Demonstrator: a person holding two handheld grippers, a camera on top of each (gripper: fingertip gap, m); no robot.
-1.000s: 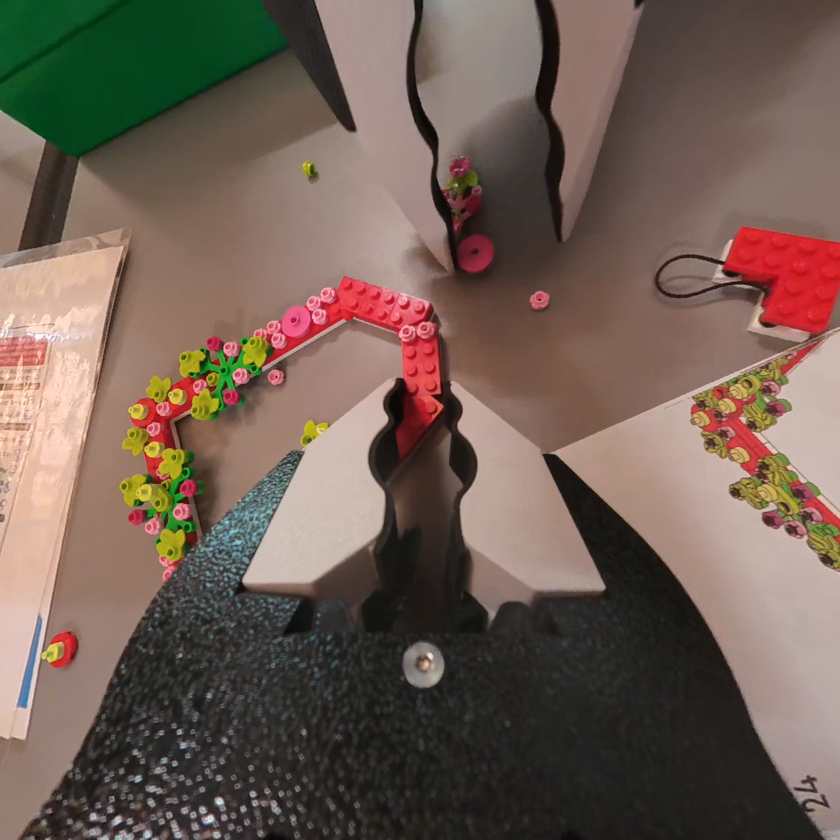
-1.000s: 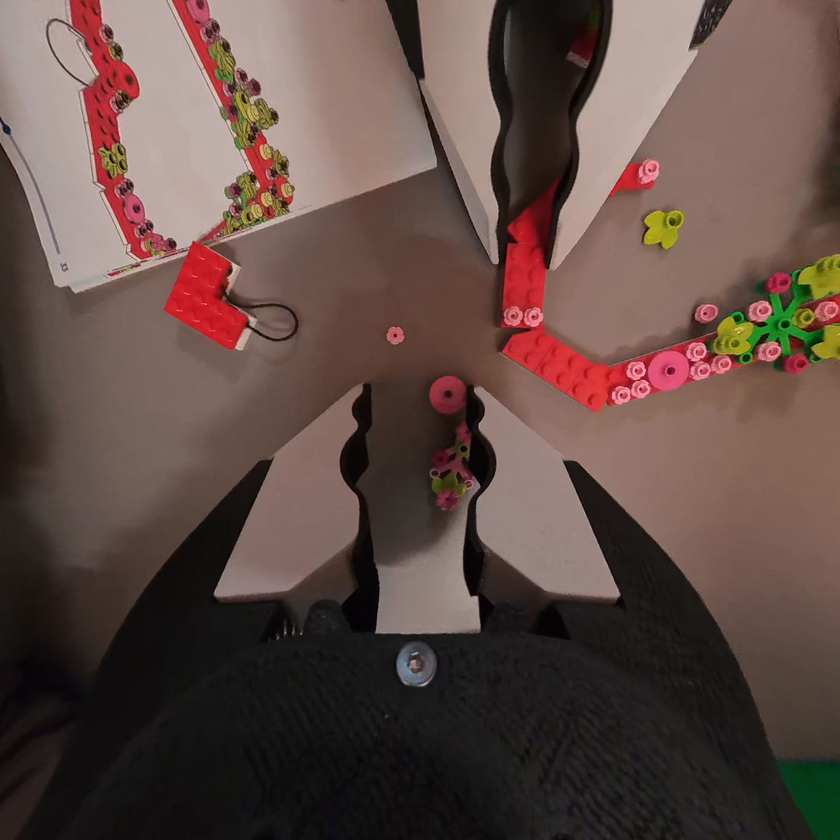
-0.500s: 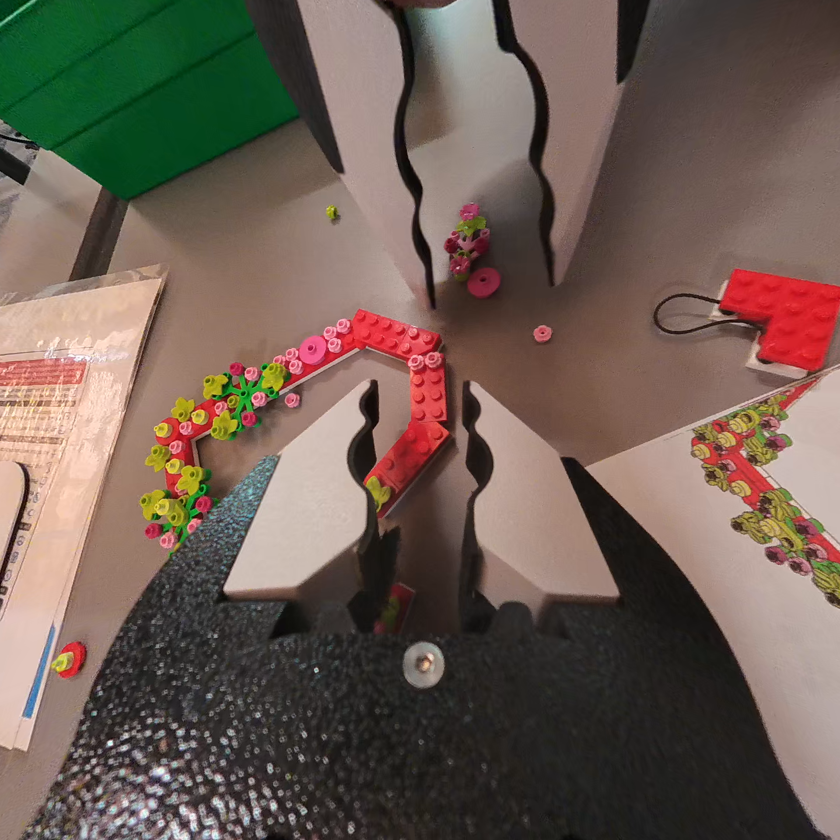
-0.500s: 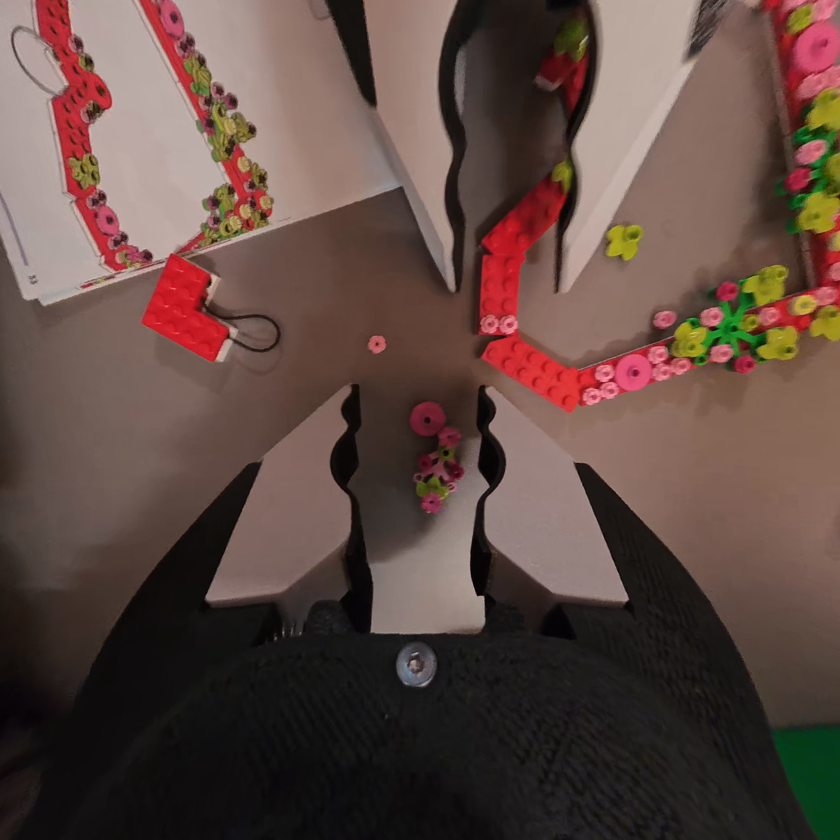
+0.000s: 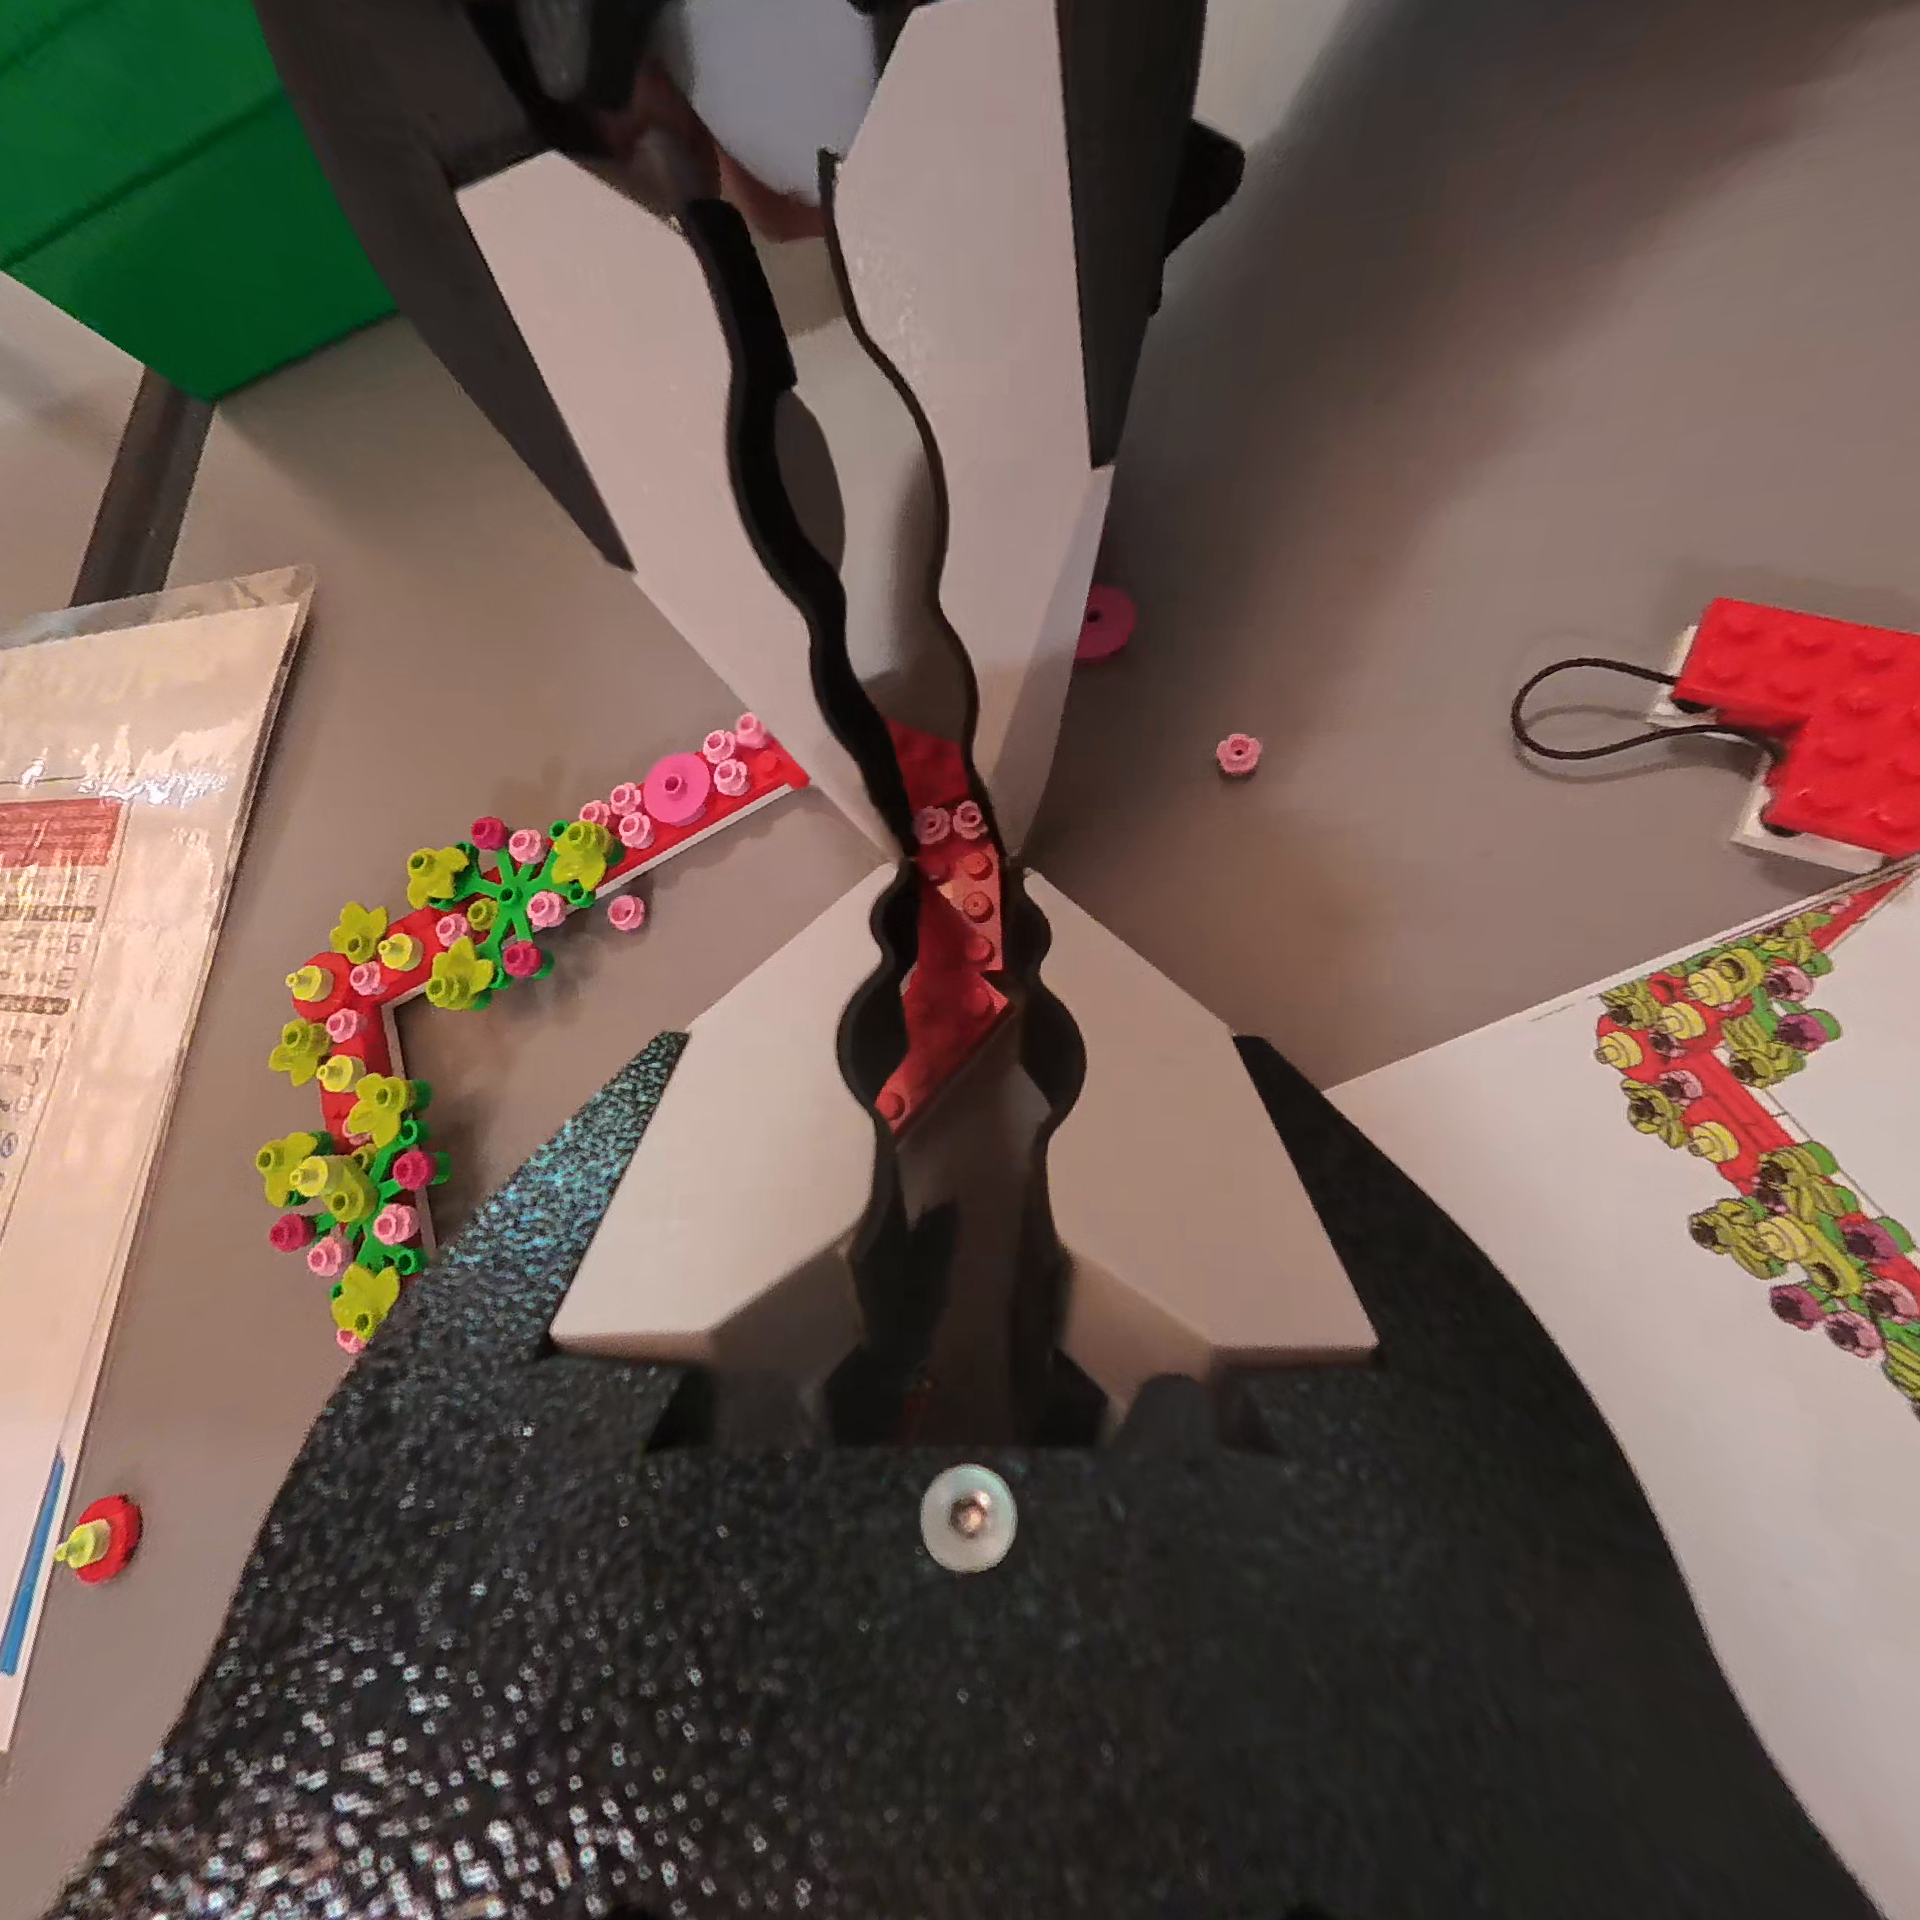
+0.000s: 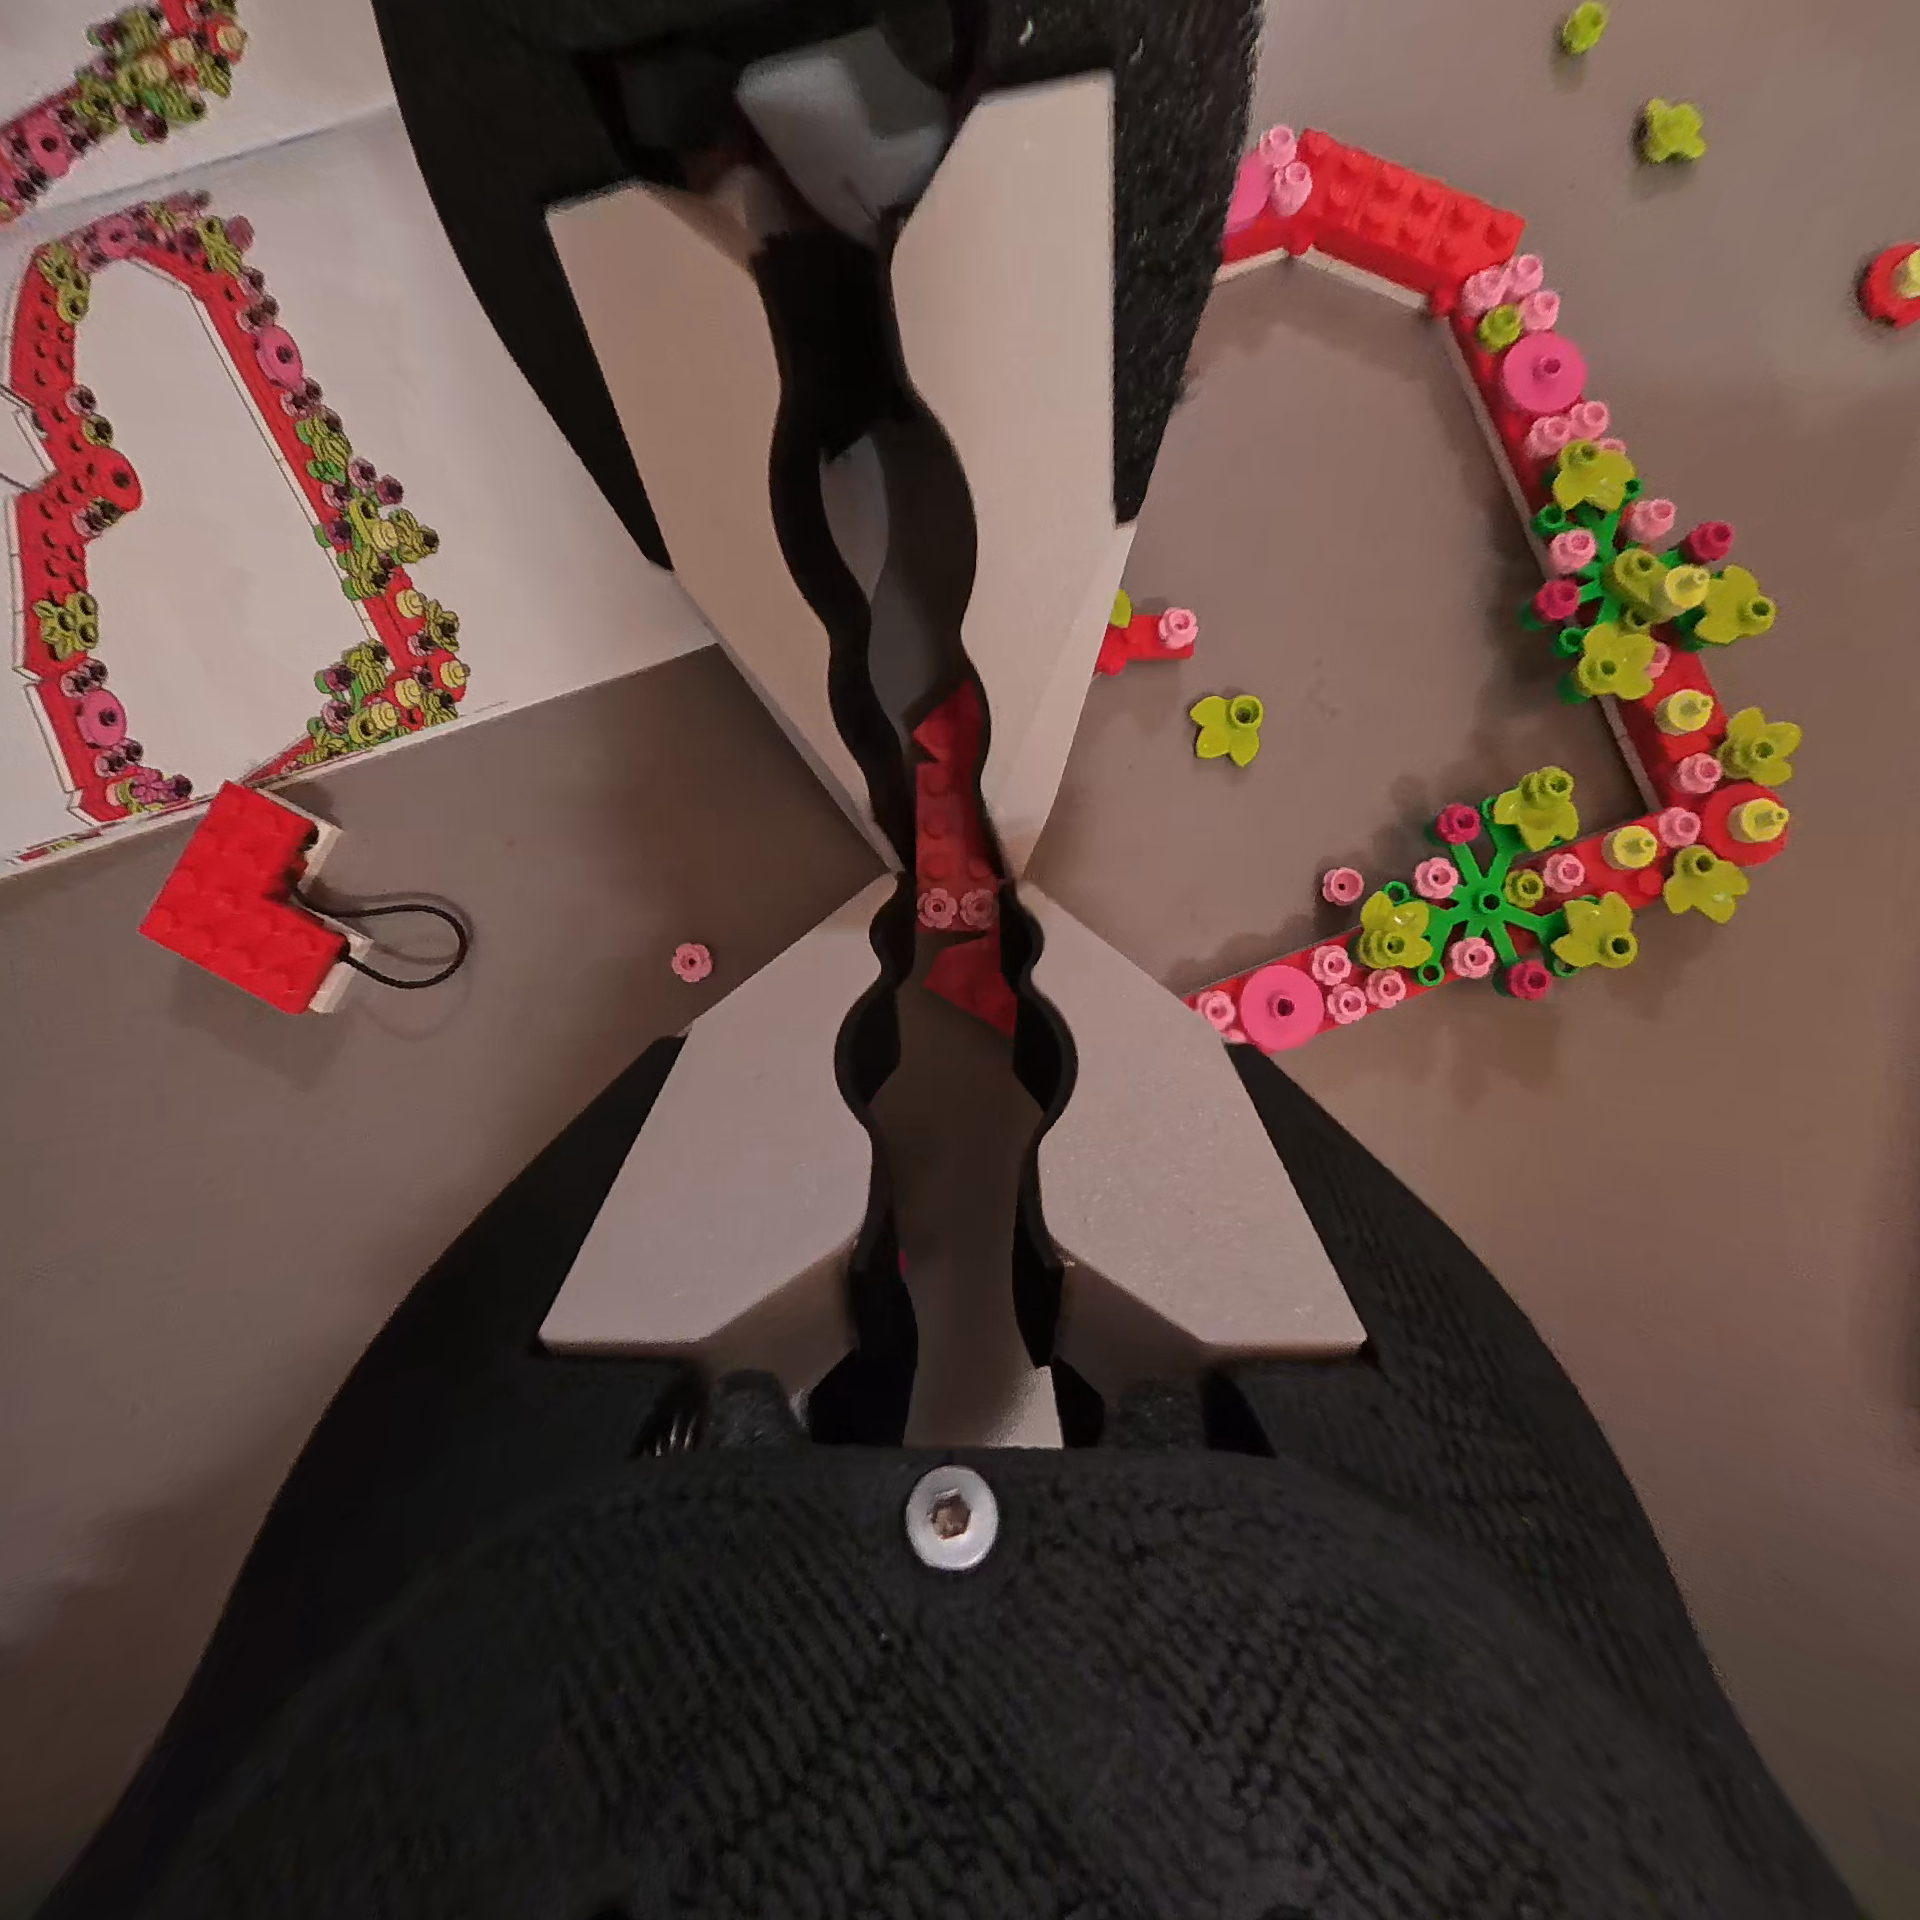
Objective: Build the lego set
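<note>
On the grey table, at the bare red end of the flowered heart frame [image 6: 1621, 727], I am bringing both tongs tip to tip. My left gripper [image 5: 961, 883] is clamping the red plate segment [image 5: 961, 966] running lengthwise between its fingers; my right gripper [image 6: 951, 894] is closing on the adjoining segment with the two pink studs [image 6: 956, 907]. Both long axes are lining up, so I judge the joint between them needs pressing together.
</note>
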